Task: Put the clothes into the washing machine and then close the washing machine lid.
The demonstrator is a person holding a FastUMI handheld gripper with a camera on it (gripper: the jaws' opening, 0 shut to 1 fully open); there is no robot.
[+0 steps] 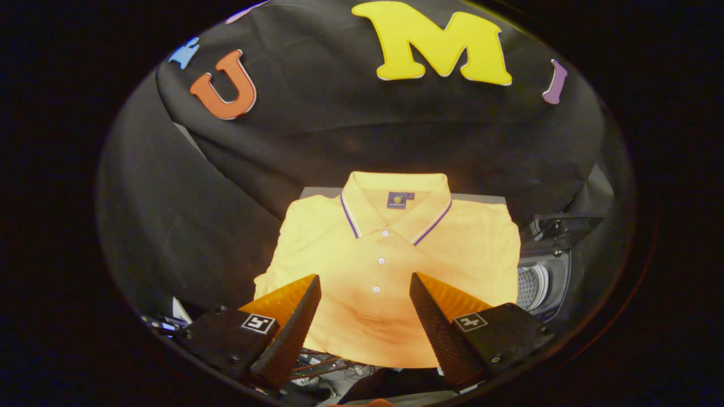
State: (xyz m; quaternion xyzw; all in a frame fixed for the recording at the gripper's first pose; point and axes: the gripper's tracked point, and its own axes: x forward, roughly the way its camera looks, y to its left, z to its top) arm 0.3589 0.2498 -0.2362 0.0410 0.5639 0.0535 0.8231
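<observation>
Both fingers [294,333] of the gripper [365,280] are spread wide apart, nothing between them, hovering over the lower part of a yellow polo shirt [390,265]. That shirt lies flat and face up on a grey table [317,191], collar [396,206] pointing away toward the black booth wall [339,124], with purple and white trim on the collar edge and a row of small white buttons [381,260] running down the placket. Off to the right of the shirt, just beside its sleeve, sits a small washing machine [546,277] with its lid [563,226] up and the ribbed drum showing inside. Some cables [322,366] are tangled below the shirt's hem, between the fingers.
</observation>
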